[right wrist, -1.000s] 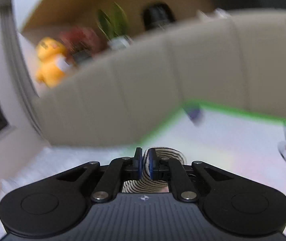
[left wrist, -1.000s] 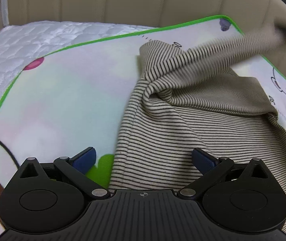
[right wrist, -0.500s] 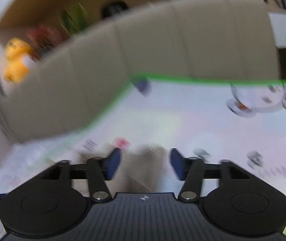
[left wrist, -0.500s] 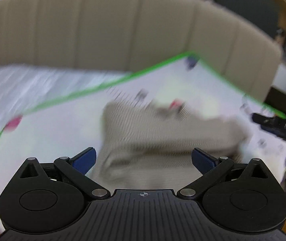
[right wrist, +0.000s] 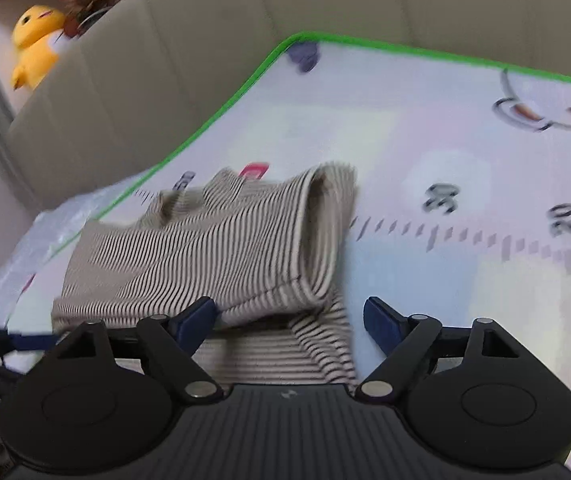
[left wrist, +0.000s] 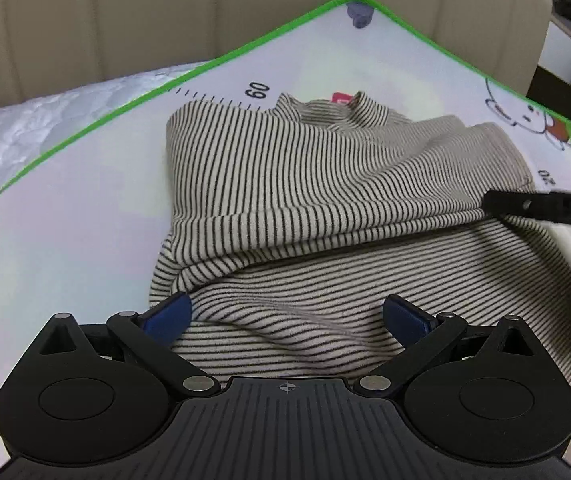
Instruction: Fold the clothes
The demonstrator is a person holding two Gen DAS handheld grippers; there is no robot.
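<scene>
A beige, black-striped sweater [left wrist: 305,200] lies on a white play mat with a green border [left wrist: 85,200]. One sleeve is folded across its body. My left gripper [left wrist: 287,316] is open and empty, just above the sweater's lower part. My right gripper [right wrist: 291,320] is open and empty, right behind the folded sleeve's cuff [right wrist: 317,248]. The sweater also shows in the right wrist view [right wrist: 185,248]. Part of the right gripper shows at the right edge of the left wrist view [left wrist: 545,210].
A beige padded headboard [left wrist: 165,12] runs behind the mat. A white quilted mattress [left wrist: 25,132] lies to the left of the mat. A yellow duck toy [right wrist: 35,40] and flowers sit on a shelf beyond the headboard.
My right gripper carried the sleeve across the sweater, opened and let it go. The sleeve now lies folded over the body. My left gripper stayed open.
</scene>
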